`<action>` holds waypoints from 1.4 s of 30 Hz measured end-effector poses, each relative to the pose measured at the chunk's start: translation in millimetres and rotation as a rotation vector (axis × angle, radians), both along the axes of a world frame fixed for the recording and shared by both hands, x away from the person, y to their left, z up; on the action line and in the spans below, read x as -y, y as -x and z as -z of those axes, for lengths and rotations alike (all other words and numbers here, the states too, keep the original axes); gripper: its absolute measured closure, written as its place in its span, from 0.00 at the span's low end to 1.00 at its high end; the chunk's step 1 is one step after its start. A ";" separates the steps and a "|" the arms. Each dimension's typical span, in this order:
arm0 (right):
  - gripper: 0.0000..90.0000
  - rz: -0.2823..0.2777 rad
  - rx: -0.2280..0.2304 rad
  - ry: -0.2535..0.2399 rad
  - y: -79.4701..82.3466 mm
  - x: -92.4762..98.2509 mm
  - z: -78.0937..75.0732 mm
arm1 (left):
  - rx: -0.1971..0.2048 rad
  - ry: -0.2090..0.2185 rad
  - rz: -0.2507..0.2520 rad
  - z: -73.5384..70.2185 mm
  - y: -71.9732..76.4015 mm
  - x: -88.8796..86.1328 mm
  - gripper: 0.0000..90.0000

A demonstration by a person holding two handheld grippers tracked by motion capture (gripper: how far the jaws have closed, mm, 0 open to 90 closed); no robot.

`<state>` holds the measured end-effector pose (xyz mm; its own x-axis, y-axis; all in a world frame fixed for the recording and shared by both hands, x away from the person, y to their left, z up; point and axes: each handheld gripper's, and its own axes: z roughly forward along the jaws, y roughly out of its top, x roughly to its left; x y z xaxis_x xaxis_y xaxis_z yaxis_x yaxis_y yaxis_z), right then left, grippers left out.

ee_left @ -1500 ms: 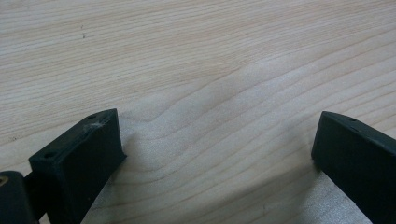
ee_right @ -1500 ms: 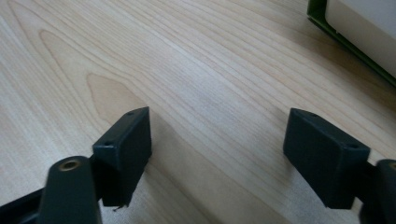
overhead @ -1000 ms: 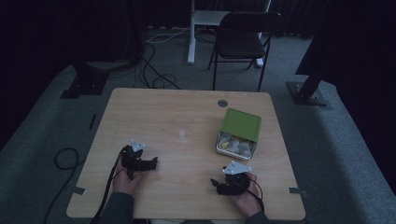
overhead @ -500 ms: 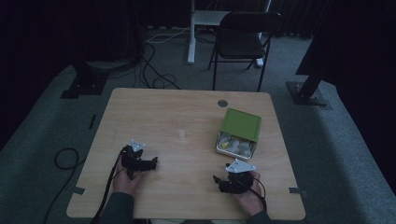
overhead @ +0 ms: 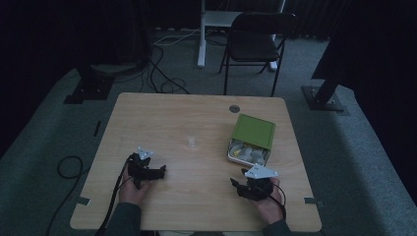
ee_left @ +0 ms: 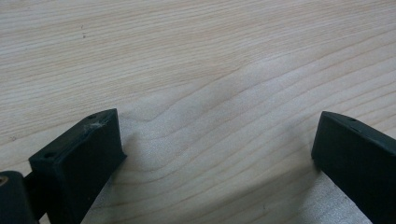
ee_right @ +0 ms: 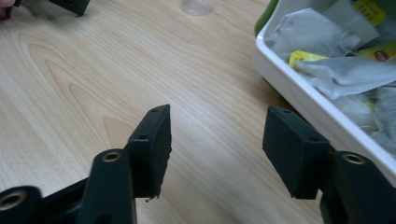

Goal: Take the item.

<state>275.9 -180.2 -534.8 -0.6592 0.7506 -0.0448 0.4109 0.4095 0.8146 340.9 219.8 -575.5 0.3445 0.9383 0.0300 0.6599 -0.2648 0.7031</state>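
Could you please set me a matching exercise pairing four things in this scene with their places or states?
Things:
1. tea bags
2. green lid
3. chair
4. small clear cup

Places or states:
A. on the floor beyond the table
B. near the table's middle
C. in the white tray
D. partly covering the tray

Pairs: 1-C, 2-D, 3-A, 4-B

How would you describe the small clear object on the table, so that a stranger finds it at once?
Start at the wooden table and find the white tray of tea bags with its green lid on the right side. To its left, near the table's middle, stands a small clear plastic cup. It alone is transparent and stands by itself.
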 end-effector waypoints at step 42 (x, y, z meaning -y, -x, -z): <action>0.54 0.095 0.034 0.020 -31.2 25.1 -9.3 | 0.000 0.000 0.000 0.0 0.0 0.0 0.03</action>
<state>307.0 -205.3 -525.5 -0.5832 0.8082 -0.0812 0.4208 0.3862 0.8208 340.9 219.8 -575.5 0.3445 0.9383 0.0301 0.6599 -0.2649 0.7031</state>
